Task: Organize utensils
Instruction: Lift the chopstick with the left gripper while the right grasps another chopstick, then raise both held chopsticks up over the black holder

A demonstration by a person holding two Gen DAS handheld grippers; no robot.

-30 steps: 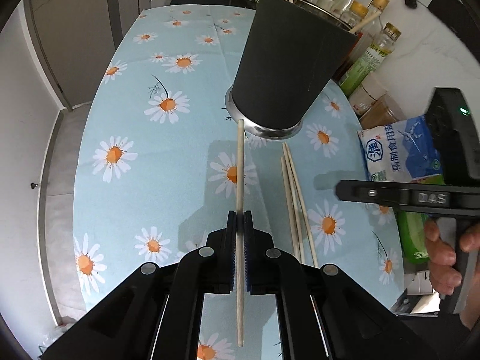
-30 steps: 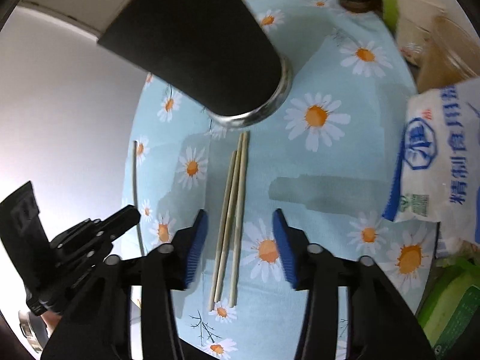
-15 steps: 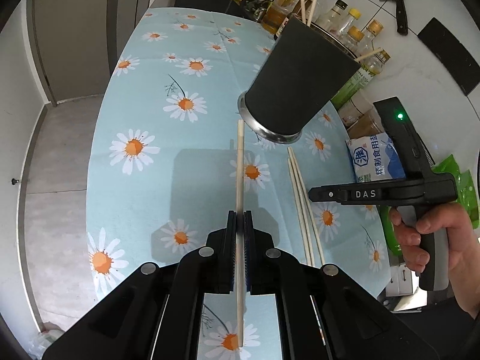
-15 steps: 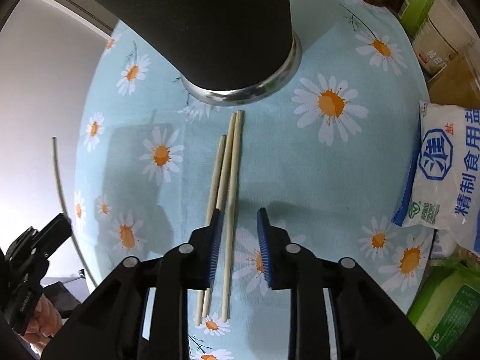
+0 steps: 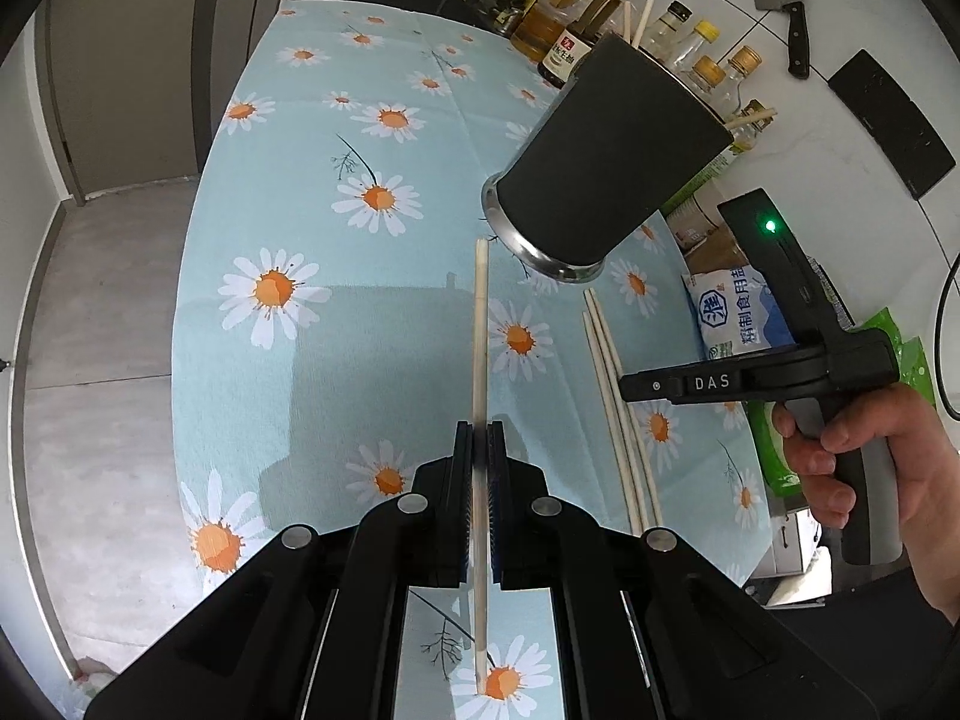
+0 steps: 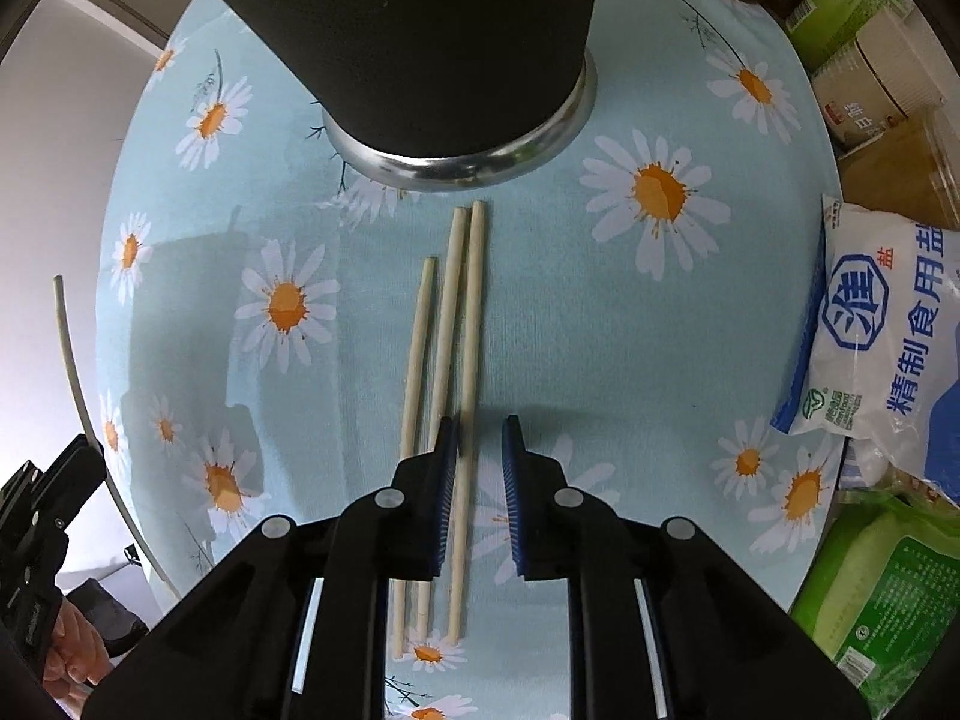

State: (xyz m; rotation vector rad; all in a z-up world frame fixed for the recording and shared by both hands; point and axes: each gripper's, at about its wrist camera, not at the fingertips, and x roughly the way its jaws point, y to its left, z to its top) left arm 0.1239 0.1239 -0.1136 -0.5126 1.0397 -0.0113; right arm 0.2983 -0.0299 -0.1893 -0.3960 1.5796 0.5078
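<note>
Daisy tablecloth [image 5: 312,228]: left tool [image 5: 478,450] clamps chopstick [image 5: 480,324], right tool [image 6: 477,456] (marked "DAS") closing.

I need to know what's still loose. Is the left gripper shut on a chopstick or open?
Shut on it. The left gripper has its pads pressed against a single chopstick, which sticks out ahead, above the tablecloth.

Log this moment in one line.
left gripper: shut on chopstick | right gripper: closing around rightmost loose chopstick | black holder: upright
</note>
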